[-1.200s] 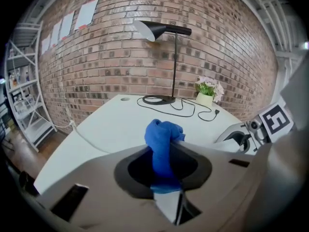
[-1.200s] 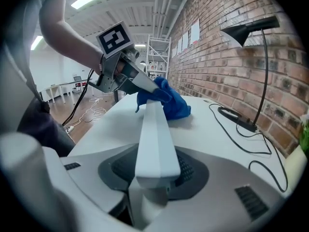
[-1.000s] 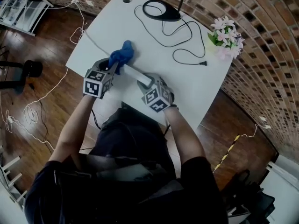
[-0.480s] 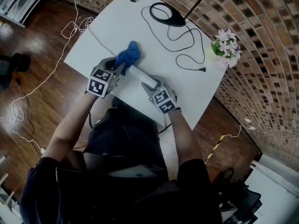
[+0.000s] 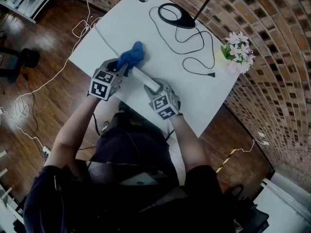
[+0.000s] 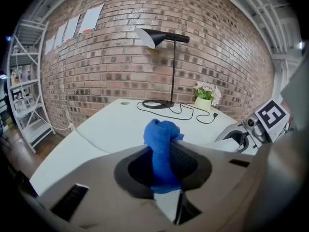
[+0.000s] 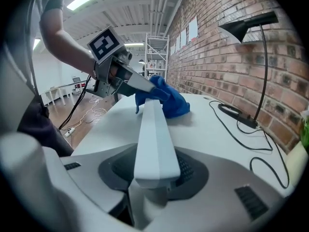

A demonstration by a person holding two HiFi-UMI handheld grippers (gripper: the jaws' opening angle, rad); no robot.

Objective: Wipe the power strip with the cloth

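Left claw (image 5: 122, 70) stayed clamped on blue cloth (image 5: 131, 56), right claw (image 5: 153, 86) on power strip (image 5: 142, 76), frame centre. Neither moved in the last second. Cloth sat at strip's upper-left end, so wipe looked paused.

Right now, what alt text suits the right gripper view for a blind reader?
The right tongs clamp one end of a white power strip, which stretches away to a blue cloth held at its far end by the left tongs. A black lamp stands on the white table by a brick wall.
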